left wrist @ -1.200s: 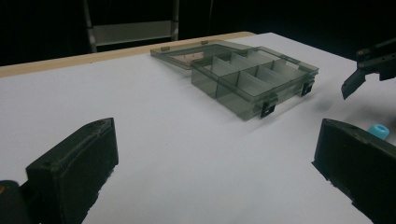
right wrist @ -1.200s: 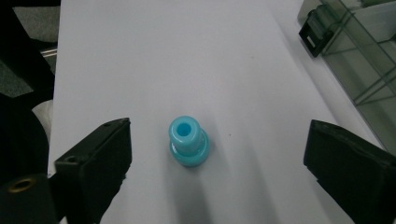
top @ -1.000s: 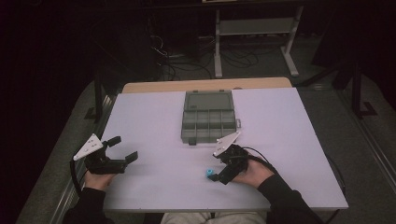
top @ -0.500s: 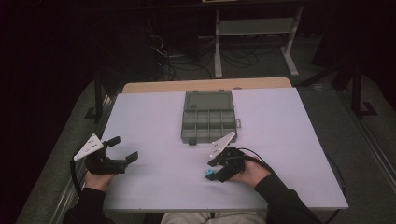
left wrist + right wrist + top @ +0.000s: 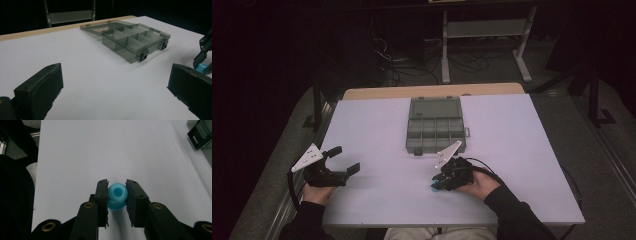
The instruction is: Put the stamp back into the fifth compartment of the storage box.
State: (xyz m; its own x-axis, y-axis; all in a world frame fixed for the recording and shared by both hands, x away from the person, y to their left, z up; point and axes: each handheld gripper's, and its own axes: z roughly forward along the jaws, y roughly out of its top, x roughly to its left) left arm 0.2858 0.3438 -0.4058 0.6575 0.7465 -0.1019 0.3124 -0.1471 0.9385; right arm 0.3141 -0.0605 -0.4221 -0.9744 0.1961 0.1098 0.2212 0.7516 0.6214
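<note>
1. Right gripper (image 5: 117, 195): jaws closed on blue spool-shaped bead (image 5: 117, 196), near table edge (image 5: 532, 220); pickup done.
2. Compartment box (image 5: 435, 131), lid open: placement remains.
3. Left gripper (image 5: 343, 160): wide, idle.

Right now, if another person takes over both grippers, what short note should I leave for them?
Right gripper: shut on the blue bead, fingers pressing it from both sides, low over the near part of the white table.
Left gripper: open, holding nothing, near the table's left edge.
Compartment box: at the far middle of the table, lid folded back, and I can see nothing in the compartments.
Done: the bead is grasped.
Left: probably carry it to the box and release it in a compartment. Which compartment, I cannot tell.
</note>
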